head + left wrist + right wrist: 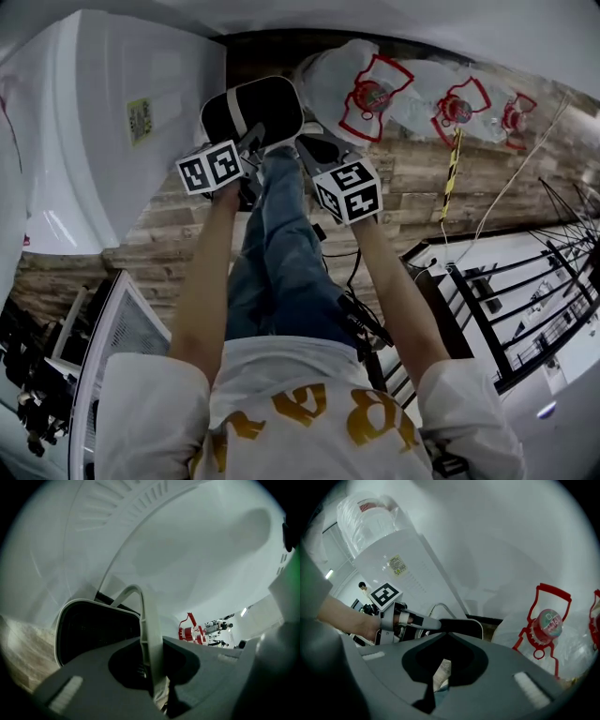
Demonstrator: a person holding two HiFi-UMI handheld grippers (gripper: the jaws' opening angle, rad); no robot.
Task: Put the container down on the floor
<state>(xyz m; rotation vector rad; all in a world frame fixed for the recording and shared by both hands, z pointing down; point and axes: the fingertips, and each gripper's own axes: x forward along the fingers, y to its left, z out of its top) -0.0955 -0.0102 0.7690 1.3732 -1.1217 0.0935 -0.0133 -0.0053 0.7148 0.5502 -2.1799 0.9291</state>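
Left gripper (153, 677) was clamped on the white handle (146, 620), carrying the black container (93, 632) just ahead, probably for lowering; right gripper (440, 665) waited beside it, jaws together on nothing

Black container (251, 111), white rim; clear jugs (370, 94), red handles and caps; brown wood-plank floor (412, 192); blue jeans (281, 253).

left hand-held gripper (253, 141): at container (251, 105) rim | right hand-held gripper (307, 146): just beside

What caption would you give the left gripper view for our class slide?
Left tongs shut on the pale handle of a black, white-rimmed container, wood floor below.
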